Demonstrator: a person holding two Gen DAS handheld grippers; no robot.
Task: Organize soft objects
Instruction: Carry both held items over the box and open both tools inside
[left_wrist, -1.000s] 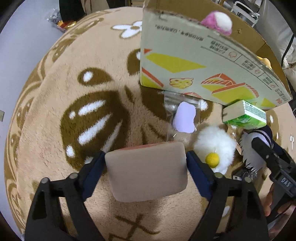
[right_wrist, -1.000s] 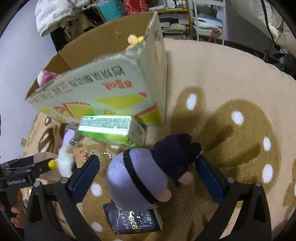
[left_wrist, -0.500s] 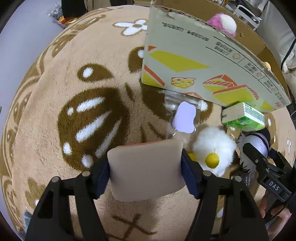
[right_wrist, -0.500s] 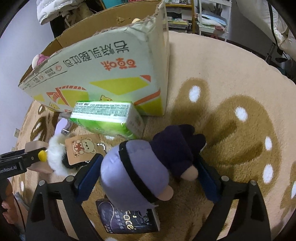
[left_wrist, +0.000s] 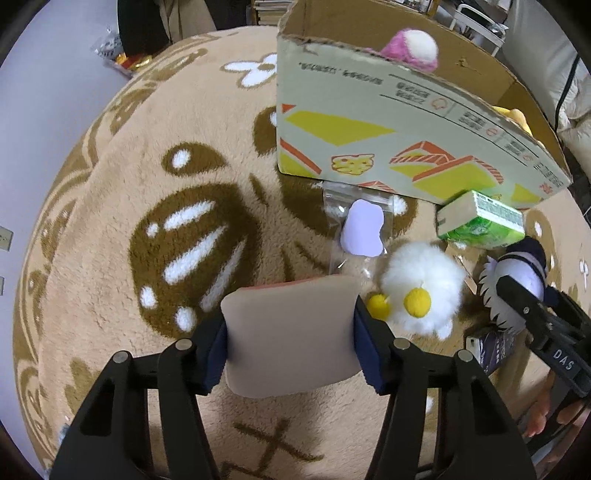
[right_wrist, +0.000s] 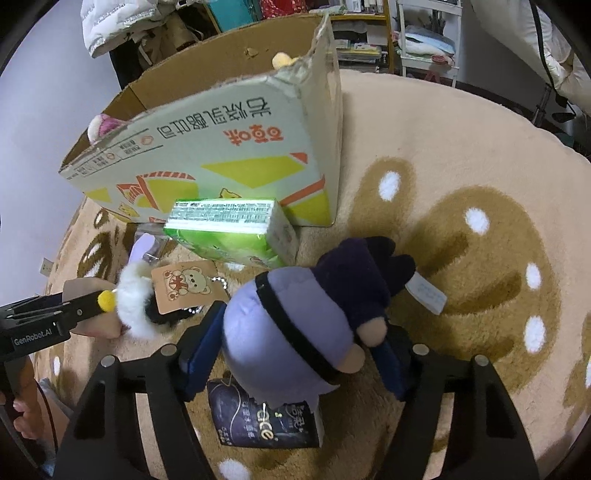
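Note:
In the left wrist view my left gripper has its jaws closing, and the blue pads press both sides of a beige foam block just above the patterned rug. In the right wrist view my right gripper is also closing its jaws, and the pads touch the sides of a lilac and dark purple plush doll. The doll lies over a small dark box. An open cardboard box stands behind, with a pink plush and a yellow plush inside it.
A white fluffy toy with yellow pompoms lies between the two grippers, with a bear tag on it. A green carton and a clear bag holding a lilac piece lie against the cardboard box. Shelves and clutter stand beyond the rug.
Both grippers' jaws have narrowed. The left pads went from standing clear of the foam block to pressing it. The right pads came in against the plush doll.

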